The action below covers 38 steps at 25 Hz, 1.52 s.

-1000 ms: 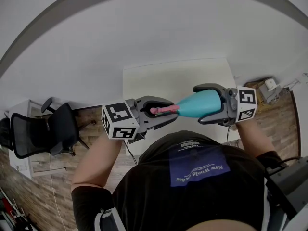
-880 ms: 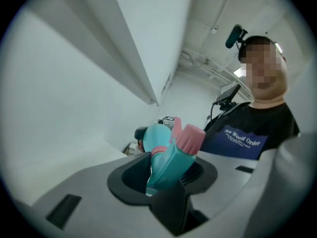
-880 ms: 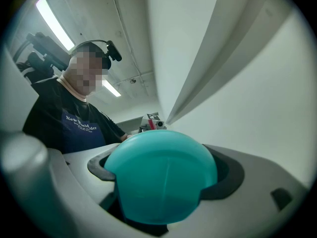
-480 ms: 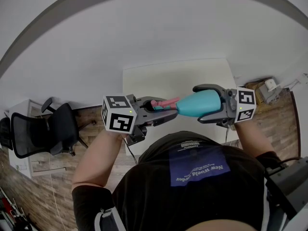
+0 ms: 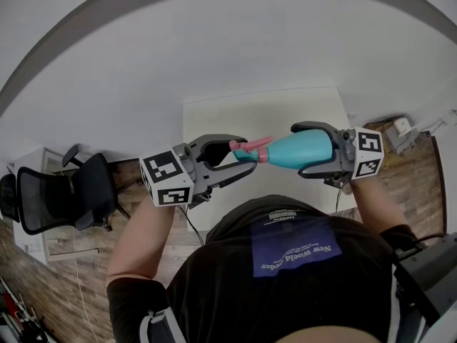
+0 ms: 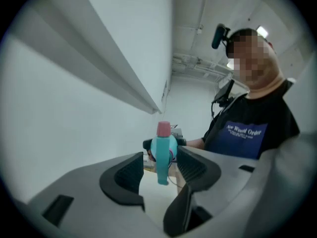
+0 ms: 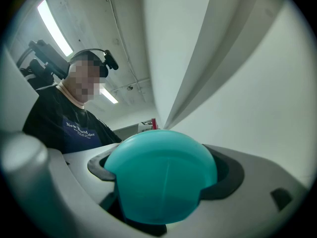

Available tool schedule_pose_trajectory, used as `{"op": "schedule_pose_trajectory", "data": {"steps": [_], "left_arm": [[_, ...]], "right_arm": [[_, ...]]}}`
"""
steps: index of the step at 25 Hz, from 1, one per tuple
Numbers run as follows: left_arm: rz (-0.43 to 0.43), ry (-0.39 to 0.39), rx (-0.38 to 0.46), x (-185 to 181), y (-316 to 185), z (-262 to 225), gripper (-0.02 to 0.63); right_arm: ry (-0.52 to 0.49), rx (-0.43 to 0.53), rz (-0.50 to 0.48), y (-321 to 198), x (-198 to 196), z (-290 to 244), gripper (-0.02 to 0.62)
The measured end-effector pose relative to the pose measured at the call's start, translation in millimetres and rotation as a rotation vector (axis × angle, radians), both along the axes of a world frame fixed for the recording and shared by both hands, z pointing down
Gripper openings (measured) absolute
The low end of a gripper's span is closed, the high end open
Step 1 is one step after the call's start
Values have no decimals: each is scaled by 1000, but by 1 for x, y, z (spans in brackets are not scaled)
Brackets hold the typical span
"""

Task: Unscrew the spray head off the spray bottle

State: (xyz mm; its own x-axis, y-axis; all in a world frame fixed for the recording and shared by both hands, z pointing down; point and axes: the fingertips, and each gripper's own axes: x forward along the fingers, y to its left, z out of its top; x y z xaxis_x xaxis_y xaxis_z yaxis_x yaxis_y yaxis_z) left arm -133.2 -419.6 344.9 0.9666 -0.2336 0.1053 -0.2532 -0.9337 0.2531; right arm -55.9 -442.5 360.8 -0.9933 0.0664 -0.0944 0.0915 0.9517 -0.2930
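A teal spray bottle [image 5: 301, 150] lies level in the air, its base held in my right gripper [image 5: 300, 151], which is shut on it. The bottle's round bottom [image 7: 161, 180] fills the right gripper view between the jaws of the right gripper [image 7: 163, 182]. The spray head [image 5: 250, 147], pink with a teal trigger, sits at the bottle's neck and points left. It lies between the jaws of my left gripper [image 5: 248, 156]. Those jaws have just been opening. In the left gripper view the spray head [image 6: 161, 150] shows a gap on its left side in the left gripper [image 6: 159, 170].
A white table [image 5: 264, 113] stands below the grippers against a white wall. A black office chair [image 5: 64, 195] is on the wood floor at the left. A small box [image 5: 401, 128] lies on the floor at the right. The person's torso is close behind both grippers.
The left gripper rolled about its axis while on the spray head, then its jaws spread apart and let go. The bottle and right gripper have stayed nearly where they were.
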Motion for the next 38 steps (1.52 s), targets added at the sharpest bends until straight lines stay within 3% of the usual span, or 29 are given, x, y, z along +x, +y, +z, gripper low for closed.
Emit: {"op": "schedule_pose_trajectory", "data": {"steps": [4,6,7,11,13,15,19,24,26,28,33,38], "left_arm": [[-61,-121,214,-11,-1,5,236],[-102,-216,364,-17,-3,8,252],[-125,-283,465,-21,-5,10,289],[-244,-499,925,-34,-6,4,290],[-264,-598,1135,-34,-3,0,290],[-251,-695,1290,-31,-1,0,290],[-161,-814,1498,-17,8,6,290],[-102,-898,1657,-8,10,11,290],[-80,-912,1688,-3,10,12,290],[-62,-873,1638,3,10,14,290],[-45,-621,1266,21,13,9,290],[-39,-437,940,28,8,-1,290]], "right_arm": [[-11,-16,2,-4,4,-4,452],[-15,-27,5,-6,7,-4,453],[-16,-34,6,-7,8,-3,452],[-29,-74,7,-12,11,-3,453],[-36,-96,3,-14,11,-2,453],[-38,-112,-3,-14,12,0,452],[-35,-124,-8,-14,11,3,453],[-47,-126,-10,-15,11,1,453],[-45,-118,-13,-14,10,0,453],[-39,-109,-17,-13,9,-1,453],[-33,-90,-30,-7,6,-2,453],[-21,-64,-52,0,2,-3,453]]}}
